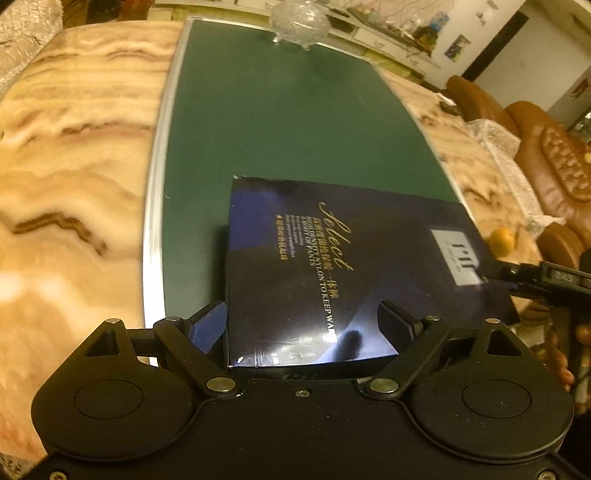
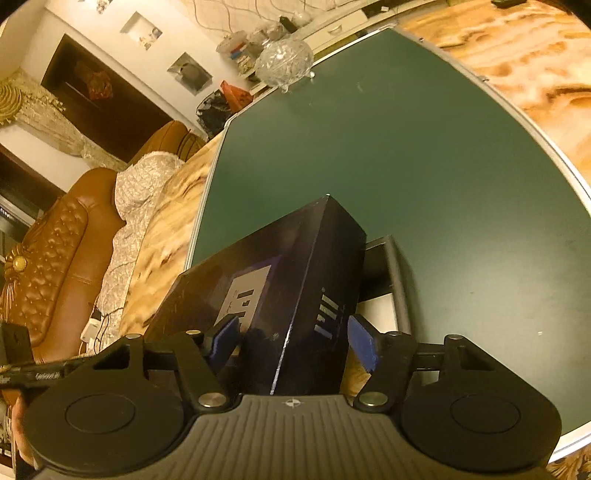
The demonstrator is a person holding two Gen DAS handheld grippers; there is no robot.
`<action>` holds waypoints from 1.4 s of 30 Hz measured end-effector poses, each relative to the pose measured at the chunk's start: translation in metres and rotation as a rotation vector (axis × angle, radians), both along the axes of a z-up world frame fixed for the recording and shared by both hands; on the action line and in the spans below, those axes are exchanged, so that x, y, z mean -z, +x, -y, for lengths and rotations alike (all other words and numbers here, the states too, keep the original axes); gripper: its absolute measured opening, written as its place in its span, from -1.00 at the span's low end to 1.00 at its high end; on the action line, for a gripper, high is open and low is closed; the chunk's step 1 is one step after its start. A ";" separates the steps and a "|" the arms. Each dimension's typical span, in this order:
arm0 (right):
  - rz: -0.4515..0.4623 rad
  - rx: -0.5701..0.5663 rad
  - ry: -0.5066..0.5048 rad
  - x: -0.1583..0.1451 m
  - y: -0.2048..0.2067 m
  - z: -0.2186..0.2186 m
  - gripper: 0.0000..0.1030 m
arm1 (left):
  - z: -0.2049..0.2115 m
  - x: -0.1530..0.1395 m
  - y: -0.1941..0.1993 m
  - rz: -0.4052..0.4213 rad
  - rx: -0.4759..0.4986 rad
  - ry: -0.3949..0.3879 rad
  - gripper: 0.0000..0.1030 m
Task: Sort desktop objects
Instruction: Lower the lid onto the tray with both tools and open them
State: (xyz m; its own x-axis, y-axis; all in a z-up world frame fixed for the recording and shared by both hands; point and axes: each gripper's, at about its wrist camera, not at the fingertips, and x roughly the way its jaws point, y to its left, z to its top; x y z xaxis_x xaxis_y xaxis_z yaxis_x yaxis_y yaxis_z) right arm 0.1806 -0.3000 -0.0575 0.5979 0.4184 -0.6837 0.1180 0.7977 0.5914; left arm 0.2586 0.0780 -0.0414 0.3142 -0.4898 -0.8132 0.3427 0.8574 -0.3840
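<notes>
A dark blue flat box point(image 1: 332, 273) with gold "Select" lettering is held over the near end of the green mat point(image 1: 280, 129). My left gripper point(image 1: 301, 325) is shut on the box's near edge, one finger below, one on top. My right gripper point(image 2: 293, 343) is shut on the box point(image 2: 295, 288) at its other side, blue pads point(image 2: 364, 345) on both faces. The right gripper also shows in the left wrist view point(image 1: 480, 267) touching the box's white label. The box is tilted in the right wrist view.
A cut-glass bowl point(image 1: 299, 22) stands at the mat's far end, also in the right wrist view point(image 2: 284, 61). The marble table point(image 1: 74, 147) surrounds the mat. A dark-framed flat object point(image 2: 388, 280) lies under the box. An orange fruit point(image 1: 500, 240) and a brown sofa point(image 1: 554, 166) are to the right.
</notes>
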 end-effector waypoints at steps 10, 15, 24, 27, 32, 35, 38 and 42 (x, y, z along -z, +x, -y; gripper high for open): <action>-0.005 -0.004 -0.066 -0.009 -0.023 0.016 0.30 | 0.033 -0.005 -0.035 0.009 0.091 0.057 0.72; -0.021 -0.002 -0.060 -0.002 -0.030 0.019 0.30 | 0.037 -0.007 -0.043 0.018 0.108 0.072 0.72; -0.006 -0.024 -0.077 0.007 -0.041 0.019 0.27 | 0.050 0.000 -0.058 0.048 0.124 0.143 0.78; 0.018 -0.034 -0.077 0.007 -0.045 0.019 0.23 | 0.052 0.002 -0.060 0.057 0.123 0.152 0.83; -0.008 -0.020 -0.005 0.013 -0.039 0.032 0.23 | 0.036 0.014 -0.030 -0.029 0.057 0.046 0.84; -0.014 -0.004 0.023 0.016 -0.032 0.037 0.25 | 0.028 0.021 -0.012 -0.071 -0.003 -0.021 0.84; -0.009 0.004 0.037 0.018 -0.020 0.040 0.25 | 0.026 0.026 0.001 -0.082 -0.043 -0.053 0.83; -0.013 0.013 0.032 0.024 -0.008 0.038 0.30 | 0.032 0.030 0.003 -0.071 -0.055 -0.026 0.78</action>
State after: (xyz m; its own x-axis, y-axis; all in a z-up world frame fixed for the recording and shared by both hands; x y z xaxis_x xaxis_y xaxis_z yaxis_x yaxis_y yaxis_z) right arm 0.1726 -0.3383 -0.0814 0.5943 0.4326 -0.6780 0.1357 0.7770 0.6147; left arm 0.2620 0.0455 -0.0711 0.2830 -0.4948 -0.8217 0.2668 0.8635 -0.4280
